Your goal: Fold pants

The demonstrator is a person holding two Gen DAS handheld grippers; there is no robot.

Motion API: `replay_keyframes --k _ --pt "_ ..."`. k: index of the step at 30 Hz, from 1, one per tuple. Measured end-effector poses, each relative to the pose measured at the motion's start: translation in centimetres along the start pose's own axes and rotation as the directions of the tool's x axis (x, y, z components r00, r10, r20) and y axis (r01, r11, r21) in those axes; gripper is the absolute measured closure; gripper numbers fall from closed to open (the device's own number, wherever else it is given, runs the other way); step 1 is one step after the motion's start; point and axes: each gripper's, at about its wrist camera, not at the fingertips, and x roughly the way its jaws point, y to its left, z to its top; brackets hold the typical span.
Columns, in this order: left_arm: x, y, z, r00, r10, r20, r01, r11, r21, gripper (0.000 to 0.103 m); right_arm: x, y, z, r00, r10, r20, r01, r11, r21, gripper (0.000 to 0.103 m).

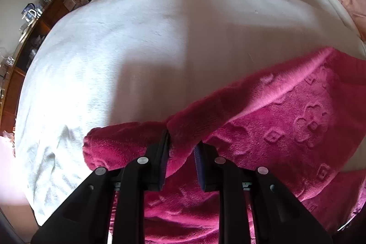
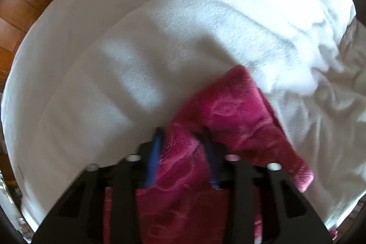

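Most of both views is taken up by a bed (image 1: 160, 38) under a pale cover, and the pants (image 1: 286, 129) lie on it — a plush magenta pair with embossed flowers and squares in the pile.

In the left wrist view the cloth runs in a long band from the left gripper (image 1: 181, 150) up and away to the right, so its long axis lies diagonally across the cover. That gripper's fingers (image 1: 163, 148) are drawn in and pinch a raised ridge of fabric, with more of the garment bunched beneath them.

In the right wrist view a narrower tongue of the same cloth reaches up and to the right from the right gripper (image 2: 183, 148), ending on the rumpled white bedding (image 2: 286, 26). Those fingers (image 2: 155, 152) are also drawn in on a thick fold between the blue pads, though blur softens the contact.

Each hand looks to hold its own part of the garment — neither is nearer, so the fold likely depends on carrying both grips together across the long axis.
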Motion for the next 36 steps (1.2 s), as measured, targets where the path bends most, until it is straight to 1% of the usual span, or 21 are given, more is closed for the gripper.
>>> replay_keyframes --k 1,2,3,7,9,13,14,15,17,19,23,24,26,27,28,30,32,33,34,35,36 --pt "-0.3 -0.1 -0.1 1.0 0.004 0.007 -0.004 1.0 -0.003 0.083 -0.4 0.1 -0.6 1.0 -0.001 0.003 0.001 1.0 -0.007 0.091" --pt "-0.9 -1.0 -0.6 1.0 0.008 0.012 -0.008 1.0 -0.004 0.083 -0.8 -0.4 -0.9 1.0 0.01 0.004 -0.01 1.0 -0.009 0.094" --pt "-1.3 -2.9 -0.9 1.0 0.016 0.021 -0.016 1.0 -0.004 0.083 -1.5 -0.9 -1.1 1.0 0.027 0.011 -0.027 1.0 -0.007 0.095" --pt "-3.1 -2.8 -0.8 0.998 0.041 0.054 -0.041 0.999 -0.005 0.085 -4.5 -3.6 -2.3 0.996 0.079 0.045 -0.08 0.997 0.006 0.096" --pt "-4.2 -3.6 -1.1 0.996 0.048 0.074 -0.048 0.999 -0.005 0.086 -6.3 -5.3 -3.3 0.992 0.109 0.064 -0.11 0.994 0.023 0.096" --pt "-7.1 -3.1 -1.9 0.992 0.047 0.114 -0.048 0.999 0.004 0.089 -10.6 -9.6 -6.0 0.981 0.158 0.114 -0.164 0.985 0.047 0.097" --pt "-8.0 -3.0 -2.2 0.991 0.043 0.123 -0.044 0.999 0.007 0.089 -11.5 -10.8 -6.1 0.978 0.168 0.127 -0.175 0.983 0.051 0.097" --pt "-8.6 -2.8 -2.6 0.99 0.039 0.133 -0.041 0.999 0.011 0.09 -12.5 -11.1 -7.1 0.974 0.178 0.139 -0.187 0.981 0.058 0.097" --pt "-10.1 -2.5 -3.8 0.988 0.034 0.151 -0.037 0.999 0.018 0.091 -15.0 -13.1 -9.5 0.966 0.201 0.16 -0.217 0.973 0.083 0.097" --pt "-11.7 -2.3 -5.3 0.984 0.032 0.175 -0.036 0.999 0.018 0.096 -17.1 -15.5 -12.3 0.96 0.211 0.183 -0.233 0.967 0.104 0.097" --pt "-15.5 -0.3 -8.4 0.975 0.021 0.222 -0.018 1.0 -0.015 0.096 -19.3 -20.0 -17.9 0.953 0.231 0.197 -0.261 0.955 0.14 0.097" --pt "-16.1 0.2 -9.2 0.974 0.015 0.227 -0.011 1.0 -0.023 0.096 -19.1 -19.8 -19.0 0.952 0.232 0.2 -0.263 0.954 0.147 0.097" --pt "-17.1 1.3 -10.8 0.976 -0.013 0.219 0.025 0.998 -0.053 0.096 -19.4 -21.2 -21.9 0.954 0.22 0.205 -0.255 0.953 0.163 0.097" --pt "-17.2 1.9 -12.1 0.978 -0.049 0.202 0.065 0.995 -0.073 0.096 -19.2 -21.4 -22.8 0.955 0.214 0.205 -0.25 0.954 0.168 0.097" --pt "-16.8 2.6 -12.7 0.981 -0.064 0.185 0.082 0.993 -0.089 0.096 -19.0 -22.3 -24.2 0.957 0.212 0.2 -0.249 0.951 0.185 0.097" --pt "-16.0 3.2 -13.8 0.984 -0.099 0.149 0.119 0.984 -0.136 0.095 -18.4 -23.8 -25.9 0.959 0.211 0.192 -0.25 0.944 0.213 0.097" --pt "-15.0 3.6 -14.7 0.986 -0.128 0.11 0.149 0.967 -0.205 0.095 -17.6 -24.8 -27.4 0.962 0.203 0.185 -0.244 0.94 0.24 0.097" --pt "-14.5 3.9 -14.8 0.981 -0.165 0.098 0.184 0.951 -0.25 0.091 -17.3 -25.2 -28.2 0.963 0.198 0.182 -0.239 0.939 0.248 0.097" --pt "-14.1 3.8 -14.6 0.974 -0.203 0.098 0.223 0.931 -0.289 0.085 -17.6 -25.4 -29.0 0.964 0.195 0.181 -0.237 0.938 0.254 0.097" --pt "-13.8 3.8 -14.5 0.968 -0.227 0.104 0.249 0.914 -0.321 0.062 -17.4 -25.5 -29.2 0.964 0.195 0.18 -0.238 0.936 0.26 0.097" --pt "-13.5 3.6 -14.1 0.961 -0.247 0.126 0.276 0.895 -0.351 0.041 -17.2 -25.9 -29.6 0.964 0.196 0.18 -0.239 0.934 0.266 0.097"
